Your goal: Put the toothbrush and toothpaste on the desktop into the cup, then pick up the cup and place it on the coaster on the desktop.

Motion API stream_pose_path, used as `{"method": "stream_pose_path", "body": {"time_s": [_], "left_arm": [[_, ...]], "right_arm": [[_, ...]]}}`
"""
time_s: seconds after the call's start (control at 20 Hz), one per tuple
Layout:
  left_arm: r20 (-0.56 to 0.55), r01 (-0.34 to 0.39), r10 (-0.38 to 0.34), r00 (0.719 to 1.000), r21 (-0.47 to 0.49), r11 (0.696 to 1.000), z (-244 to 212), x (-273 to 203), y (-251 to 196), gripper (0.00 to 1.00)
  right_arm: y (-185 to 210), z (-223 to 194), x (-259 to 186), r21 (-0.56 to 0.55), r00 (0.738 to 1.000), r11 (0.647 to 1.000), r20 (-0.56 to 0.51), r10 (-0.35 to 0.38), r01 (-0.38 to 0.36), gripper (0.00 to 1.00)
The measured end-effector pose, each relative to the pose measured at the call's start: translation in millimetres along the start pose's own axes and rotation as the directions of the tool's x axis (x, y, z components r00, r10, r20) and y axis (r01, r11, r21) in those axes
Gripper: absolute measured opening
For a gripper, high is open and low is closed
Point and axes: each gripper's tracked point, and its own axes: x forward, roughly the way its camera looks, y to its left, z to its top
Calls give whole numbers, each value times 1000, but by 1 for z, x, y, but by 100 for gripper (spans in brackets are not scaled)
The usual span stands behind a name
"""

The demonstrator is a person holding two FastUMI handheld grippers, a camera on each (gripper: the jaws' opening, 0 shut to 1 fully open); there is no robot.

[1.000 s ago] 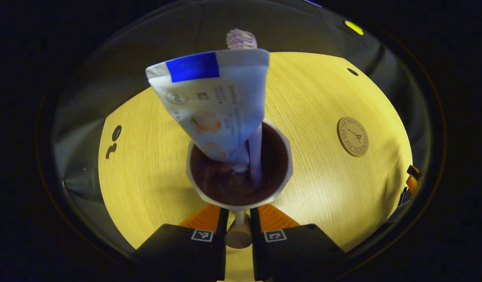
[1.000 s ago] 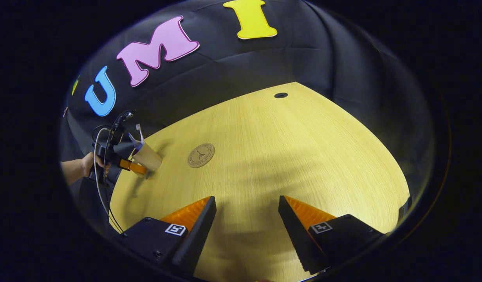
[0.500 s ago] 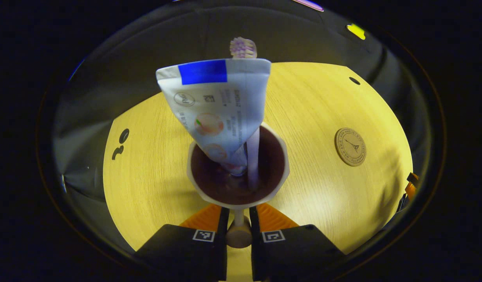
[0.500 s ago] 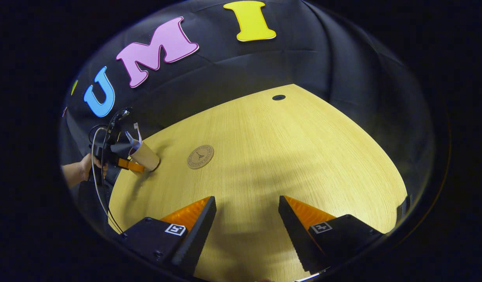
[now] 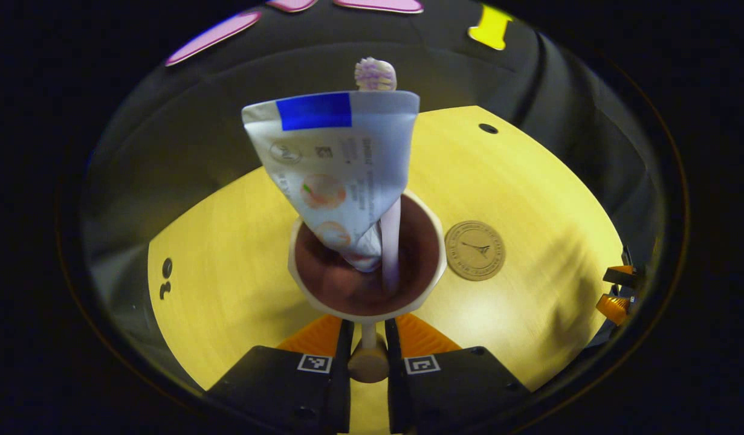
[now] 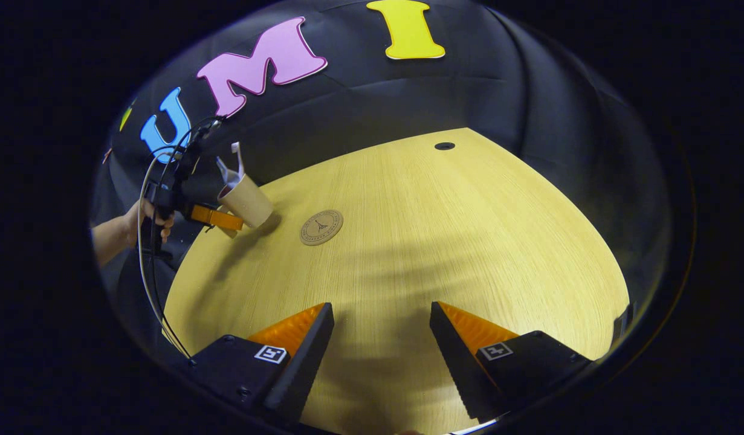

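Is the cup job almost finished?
Nearly. Done: the toothbrush and toothpaste stand in the cup. In hand: the left gripper pinches the cup's handle, carrying it above the desktop. Left: set it on the coaster, just beside it. The right gripper waits open.

Showing as pale wood-grain laminate, smooth with fine straight lines: the desktop (image 6: 444, 254). Looking like matt pressed wood or cork, stamped with a round emblem: the coaster (image 5: 475, 250). Appearing as matt plastic, pale outside and dark inside: the cup (image 5: 364, 266), with a thin handle (image 5: 368, 347) of the same finish. Reading as soft glossy plastic film, creased and printed: the toothpaste tube (image 5: 338, 163). Showing smooth pale plastic with fuzzy bristles on top: the toothbrush (image 5: 375, 75). Hanging as matt, wrinkled cloth: the booth wall (image 6: 408, 109). Trailing as smooth rubbery cord: a cable (image 6: 147, 254).
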Motion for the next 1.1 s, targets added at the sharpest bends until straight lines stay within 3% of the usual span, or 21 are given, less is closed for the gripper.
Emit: {"method": "stream_pose_path", "body": {"time_s": [0.1, 0.15, 0.2, 0.5, 0.95, 1.0, 1.1], "left_arm": [[-8, 30, -30, 1000, 54, 998, 7, 3, -18, 29], [-9, 46, -46, 999, 80, 996, 11, 6, -27, 24], [-13, 61, -60, 998, 102, 993, 14, 9, -35, 29], [-47, 112, -105, 993, 203, 973, 23, 23, -78, 29], [-98, 137, -115, 988, 250, 959, 25, 40, -99, 29], [-96, 136, -116, 989, 246, 960, 26, 40, -101, 34], [-87, 130, -112, 990, 239, 962, 25, 38, -102, 30]], "right_arm": [[-1, -3, -2, 8, 1000, 1000, 0, -4, 4, 98], [-1, -5, -4, 6, 1000, 1000, -2, 0, 0, 98], [0, -8, -5, -3, 1000, 1000, -6, 4, -4, 98], [3, -15, -10, -26, 1000, 999, -14, 22, -23, 98], [-4, -21, -13, 0, 1000, 1000, -9, 24, -24, 98], [-4, -20, -14, 1, 1000, 1000, -6, 25, -25, 98], [-3, -22, -13, 2, 1000, 1000, -4, 28, -28, 98]]}}
